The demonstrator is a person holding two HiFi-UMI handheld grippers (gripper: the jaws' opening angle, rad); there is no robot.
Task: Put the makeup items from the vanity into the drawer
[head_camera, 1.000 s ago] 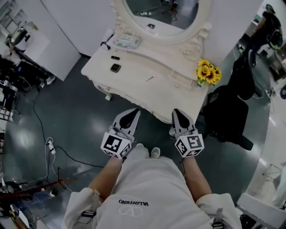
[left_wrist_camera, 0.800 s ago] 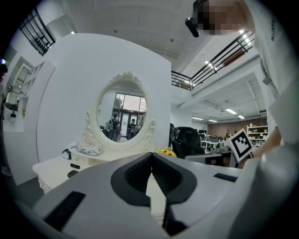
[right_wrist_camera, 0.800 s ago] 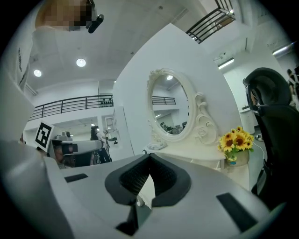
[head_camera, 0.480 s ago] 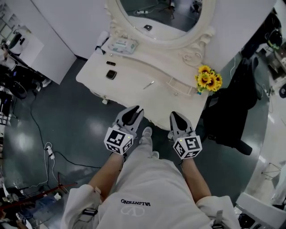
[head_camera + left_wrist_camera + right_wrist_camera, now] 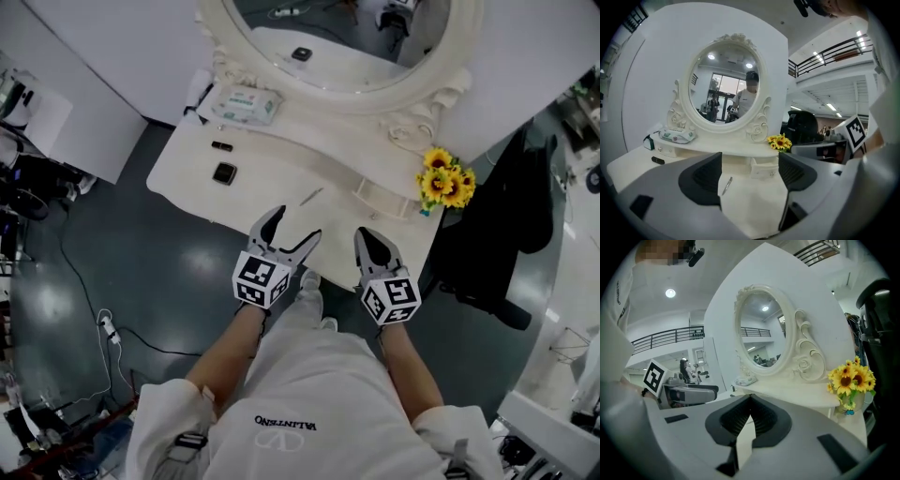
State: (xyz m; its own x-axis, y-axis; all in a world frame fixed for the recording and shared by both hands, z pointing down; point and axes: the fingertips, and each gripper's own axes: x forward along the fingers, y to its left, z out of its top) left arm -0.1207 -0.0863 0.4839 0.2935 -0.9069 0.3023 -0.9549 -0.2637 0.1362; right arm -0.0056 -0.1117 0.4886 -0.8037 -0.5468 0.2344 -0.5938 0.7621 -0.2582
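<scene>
The white vanity point(image 5: 272, 178) stands in front of me under an oval mirror point(image 5: 347, 37). On its top lie a slim silver pencil point(image 5: 312, 196), a black square compact point(image 5: 224, 172) and a small black tube point(image 5: 222, 145). The pencil point(image 5: 726, 185) shows between the left jaws' tips, farther off on the tabletop. A small drawer front point(image 5: 764, 167) sits under the mirror shelf. My left gripper point(image 5: 293, 225) hovers at the vanity's front edge; its jaws are opening with nothing between them. My right gripper point(image 5: 370, 236) is beside it, shut and empty.
A pack of wipes point(image 5: 246, 103) lies on the shelf at the left. Sunflowers point(image 5: 442, 178) stand at the vanity's right end. A black chair with dark cloth point(image 5: 506, 225) is to the right. Cables point(image 5: 103, 319) run over the dark floor at the left.
Both grippers have come forward to the vanity's front edge. The left jaws have gone from shut to spread wide. The right jaws stayed shut.
</scene>
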